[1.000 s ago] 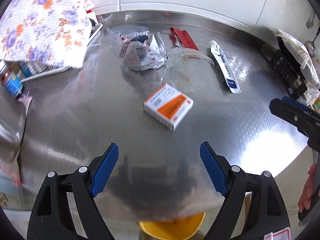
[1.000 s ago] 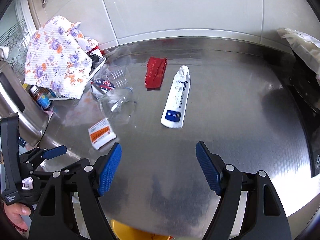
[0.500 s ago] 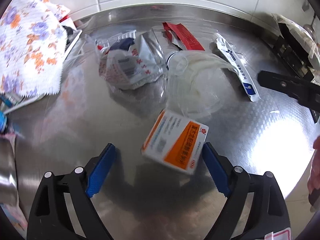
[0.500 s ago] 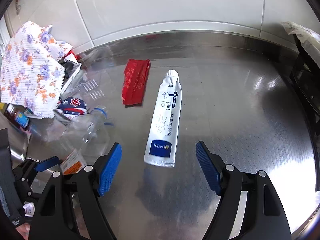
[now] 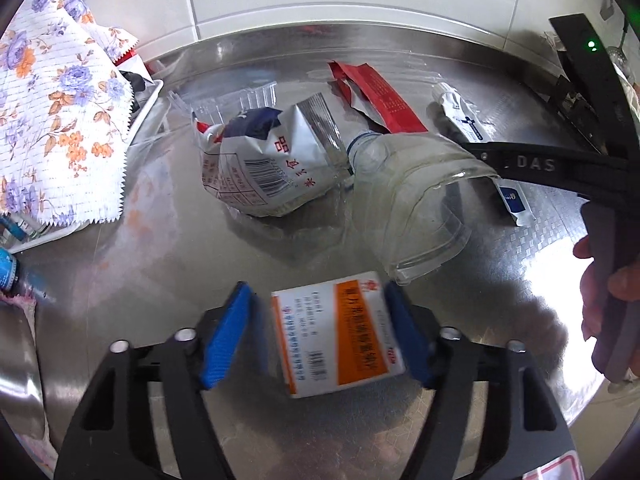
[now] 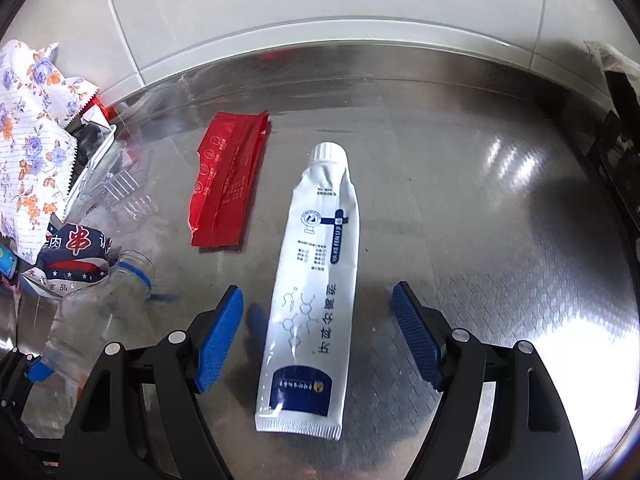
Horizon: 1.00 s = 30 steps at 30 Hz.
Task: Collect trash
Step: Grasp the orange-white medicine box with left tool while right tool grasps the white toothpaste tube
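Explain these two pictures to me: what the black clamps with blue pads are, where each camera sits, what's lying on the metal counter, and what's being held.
There is no robot here. A person holds a hand-operated two-finger gripper in each hand, and each gripper carries a wide-angle camera looking along its fingers, so each picture shows its own gripper at the bottom.

The left view shows the left gripper with a small white-and-orange box between its blue pads. The jaws are closing; the right pad seems to meet the box, the left one does not yet. The person's other hand shows at the right edge.

The right view shows the right gripper open around a white tube, not gripping it.

Also on the steel counter: a red wrapper, a crushed clear bottle, a snack bag and a floral cloth.
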Each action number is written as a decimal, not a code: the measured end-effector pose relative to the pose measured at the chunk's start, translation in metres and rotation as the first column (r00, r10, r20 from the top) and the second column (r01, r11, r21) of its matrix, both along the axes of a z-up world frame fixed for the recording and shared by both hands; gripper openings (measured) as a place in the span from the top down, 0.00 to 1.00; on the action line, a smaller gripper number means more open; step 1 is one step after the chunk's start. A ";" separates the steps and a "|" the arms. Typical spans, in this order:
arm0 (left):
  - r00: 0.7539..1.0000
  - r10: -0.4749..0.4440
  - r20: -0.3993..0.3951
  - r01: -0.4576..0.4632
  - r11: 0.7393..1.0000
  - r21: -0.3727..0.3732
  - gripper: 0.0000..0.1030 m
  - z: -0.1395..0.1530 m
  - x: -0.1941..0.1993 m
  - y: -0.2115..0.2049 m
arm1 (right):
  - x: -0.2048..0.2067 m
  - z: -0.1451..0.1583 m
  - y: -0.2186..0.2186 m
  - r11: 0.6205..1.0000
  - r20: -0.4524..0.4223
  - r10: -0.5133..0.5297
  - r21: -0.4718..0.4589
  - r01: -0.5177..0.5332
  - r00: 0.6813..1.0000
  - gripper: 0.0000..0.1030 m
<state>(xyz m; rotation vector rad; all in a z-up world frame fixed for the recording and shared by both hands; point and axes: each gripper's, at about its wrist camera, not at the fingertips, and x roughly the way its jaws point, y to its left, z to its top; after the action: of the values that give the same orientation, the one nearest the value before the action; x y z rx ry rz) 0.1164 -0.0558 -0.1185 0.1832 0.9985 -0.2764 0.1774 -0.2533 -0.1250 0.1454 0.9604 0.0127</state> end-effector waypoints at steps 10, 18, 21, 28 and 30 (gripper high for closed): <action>1.000 0.018 -0.001 -0.018 1.000 -0.015 0.48 0.001 -0.002 0.008 | -0.005 0.003 -0.005 1.000 0.029 -0.007 0.013 0.006 1.000 0.63; 0.999 0.042 -0.007 -0.042 0.998 -0.044 0.48 0.008 -0.011 0.012 | -0.031 0.017 -0.008 0.999 0.048 0.005 0.037 -0.007 0.999 0.63; 0.999 0.053 -0.002 -0.053 0.997 -0.049 0.48 0.013 -0.014 0.012 | -0.042 0.024 -0.008 0.999 0.058 0.015 0.045 -0.018 0.998 0.63; 0.995 0.091 0.033 -0.090 0.995 -0.039 0.48 0.029 -0.036 0.008 | -0.076 0.036 -0.008 0.996 0.089 0.075 0.043 -0.079 0.993 0.63; 0.994 0.100 0.042 -0.098 0.995 -0.030 0.48 0.032 -0.045 0.006 | -0.085 0.039 -0.009 0.994 0.100 0.091 0.049 -0.096 0.991 0.63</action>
<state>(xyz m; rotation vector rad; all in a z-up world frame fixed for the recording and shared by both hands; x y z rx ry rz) 0.0718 -0.0497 -0.0861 0.1132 0.9567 -0.1951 0.0929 -0.2622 -0.0857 0.1481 0.8691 0.1309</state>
